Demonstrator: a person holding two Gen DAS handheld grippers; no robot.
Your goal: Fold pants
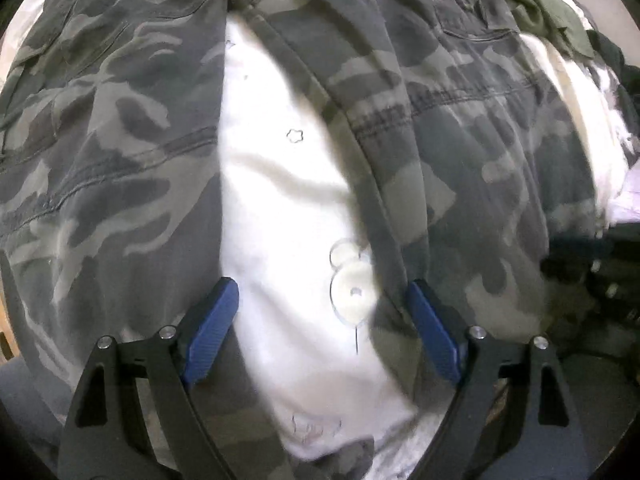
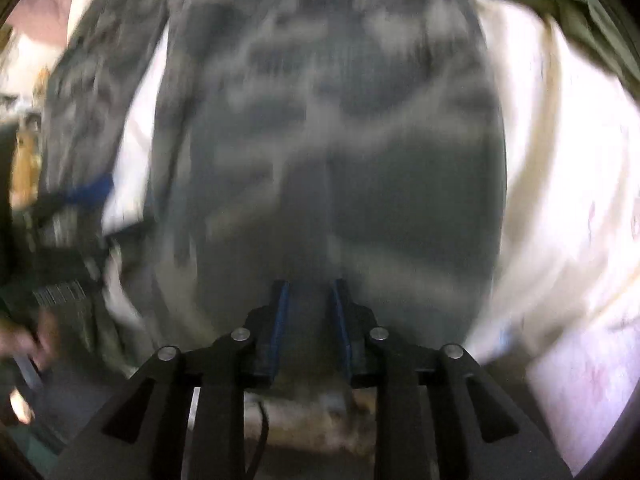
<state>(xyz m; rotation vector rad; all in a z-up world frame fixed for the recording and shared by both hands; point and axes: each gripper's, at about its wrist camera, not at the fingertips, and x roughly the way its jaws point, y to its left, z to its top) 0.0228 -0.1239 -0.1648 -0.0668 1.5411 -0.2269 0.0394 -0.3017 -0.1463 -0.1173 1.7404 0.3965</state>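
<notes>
The camouflage pants (image 1: 460, 152) lie spread on a white sheet (image 1: 288, 208), their two legs parted to left and right, probably so one can be laid over the other. The left gripper (image 1: 322, 336) hangs wide open over the bare strip between the legs, holding nothing. To its right, the right gripper (image 2: 308, 320) points down over one leg with its jaws slightly apart; blur hides whether cloth is pinched, and an olive garment (image 2: 580, 12) lies far right.
</notes>
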